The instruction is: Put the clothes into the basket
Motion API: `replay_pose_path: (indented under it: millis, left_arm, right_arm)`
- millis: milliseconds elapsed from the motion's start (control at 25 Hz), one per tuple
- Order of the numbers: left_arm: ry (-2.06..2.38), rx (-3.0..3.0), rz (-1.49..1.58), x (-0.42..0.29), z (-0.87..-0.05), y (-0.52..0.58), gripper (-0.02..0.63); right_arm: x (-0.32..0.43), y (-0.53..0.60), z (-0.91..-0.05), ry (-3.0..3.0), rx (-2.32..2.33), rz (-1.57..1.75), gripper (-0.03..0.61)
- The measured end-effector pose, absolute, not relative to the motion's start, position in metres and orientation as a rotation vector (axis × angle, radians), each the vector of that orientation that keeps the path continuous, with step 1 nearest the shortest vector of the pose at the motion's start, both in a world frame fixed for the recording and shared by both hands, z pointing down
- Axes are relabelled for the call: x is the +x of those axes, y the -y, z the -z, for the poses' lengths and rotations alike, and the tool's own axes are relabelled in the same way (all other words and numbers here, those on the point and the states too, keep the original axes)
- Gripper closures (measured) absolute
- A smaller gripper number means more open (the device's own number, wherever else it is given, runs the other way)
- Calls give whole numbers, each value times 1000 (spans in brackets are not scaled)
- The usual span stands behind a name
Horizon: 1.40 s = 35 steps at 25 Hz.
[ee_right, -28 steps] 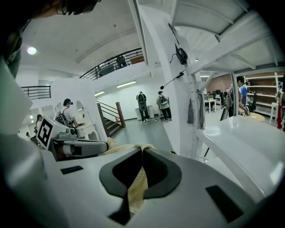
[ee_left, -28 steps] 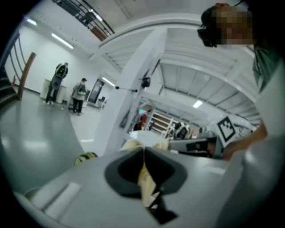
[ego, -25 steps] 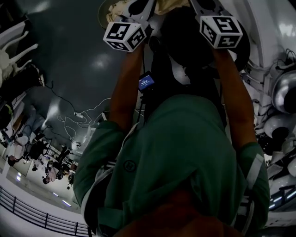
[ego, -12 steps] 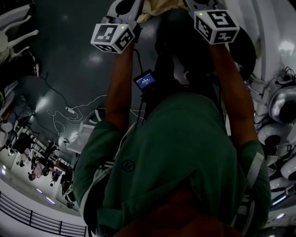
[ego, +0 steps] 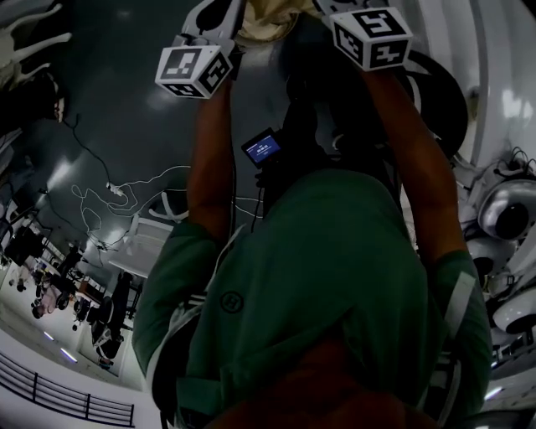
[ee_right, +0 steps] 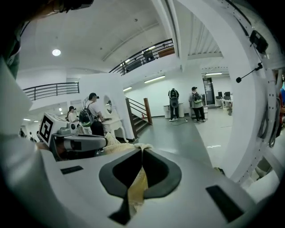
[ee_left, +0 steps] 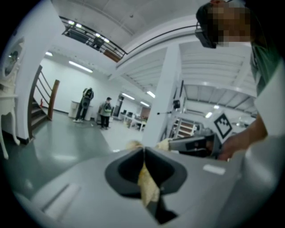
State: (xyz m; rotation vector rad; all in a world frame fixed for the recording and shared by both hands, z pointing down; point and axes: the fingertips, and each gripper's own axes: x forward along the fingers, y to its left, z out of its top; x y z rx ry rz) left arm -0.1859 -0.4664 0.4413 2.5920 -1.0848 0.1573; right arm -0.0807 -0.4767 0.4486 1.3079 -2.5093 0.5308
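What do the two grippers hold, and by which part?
The left gripper and the right gripper each pinch a fold of the pale yellow garment; which part of it cannot be told.

A person in a green shirt (ego: 318, 276) is holding both arms out toward 12 o'clock, with the left gripper (ego: 205, 38) at 11 and the right gripper (ego: 358, 18) at 1. A cream garment (ego: 264, 18) is bunching between them. White cables (ego: 113, 194) are lying on the dark floor (ego: 126, 100) at 9 o'clock.
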Motion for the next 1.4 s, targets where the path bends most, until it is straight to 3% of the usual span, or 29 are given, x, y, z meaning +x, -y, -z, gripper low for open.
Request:
replay_pose_path:
  millis: [280, 560, 840, 1160, 1400]
  left_arm:
    - [1137, 2522, -188, -248, -464, 482, 598]
    - [1145, 2495, -364, -259, -493, 484, 597]
    - [1140, 2454, -492, -271, -513, 487, 518]
    - [1099, 2456, -643, -277, -524, 489, 502]
    - [941, 2478, -943, -278, -541, 481, 502]
  right_arm:
    - [-149, 500, -471, 2501, 1218, -570, 569]
    - [-169, 503, -504, 2448, 1111, -681, 568]
    - [-175, 495, -550, 2321, 1003, -824, 566]
    - [-170, 487, -568, 2262, 967, -896, 566]
    - [-186, 484, -569, 2242, 866, -918, 480]
